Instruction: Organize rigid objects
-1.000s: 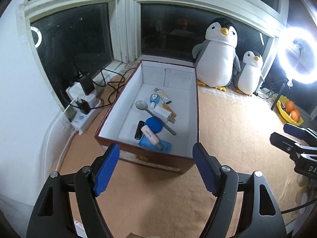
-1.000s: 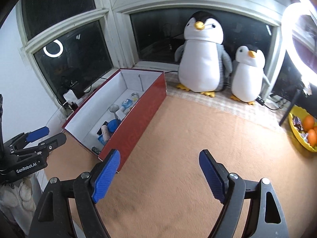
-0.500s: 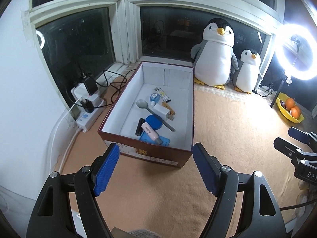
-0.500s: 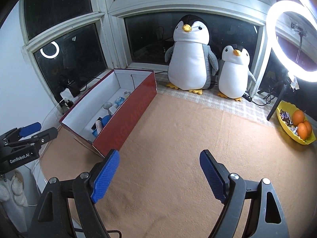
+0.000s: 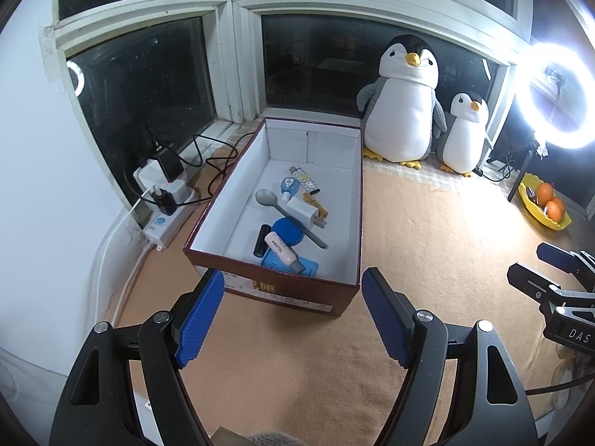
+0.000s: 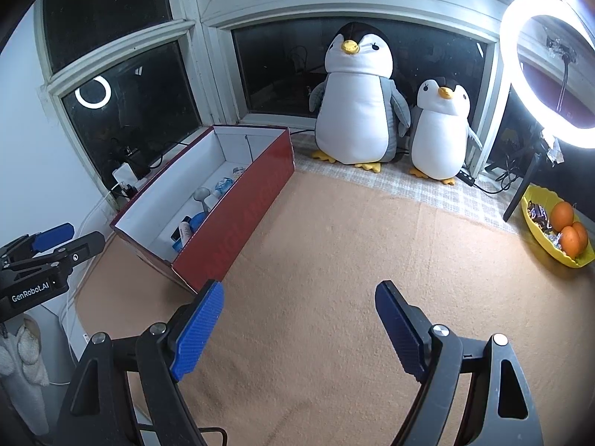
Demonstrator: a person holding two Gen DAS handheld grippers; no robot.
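Note:
A dark red box (image 5: 282, 291) with a white inside stands on the orange mat; it also shows in the right wrist view (image 6: 238, 219). In it lie a grey spoon (image 5: 286, 215), a white charger (image 5: 302, 211), a blue round lid (image 5: 286, 231), a white tube (image 5: 281, 252), a black stick (image 5: 261, 244) and a few other small items. My left gripper (image 5: 293, 316) is open and empty, hovering in front of the box's near wall. My right gripper (image 6: 297, 330) is open and empty over bare mat, right of the box.
Two plush penguins (image 5: 405, 107) (image 5: 463, 137) stand by the window. A power strip with chargers and cables (image 5: 163, 197) lies left of the box. A yellow tray of oranges (image 6: 557, 230) and a ring light (image 6: 546, 70) are at the right.
Both grippers have pulled back and away from the box, which now looks smaller and farther. Both stay open and empty.

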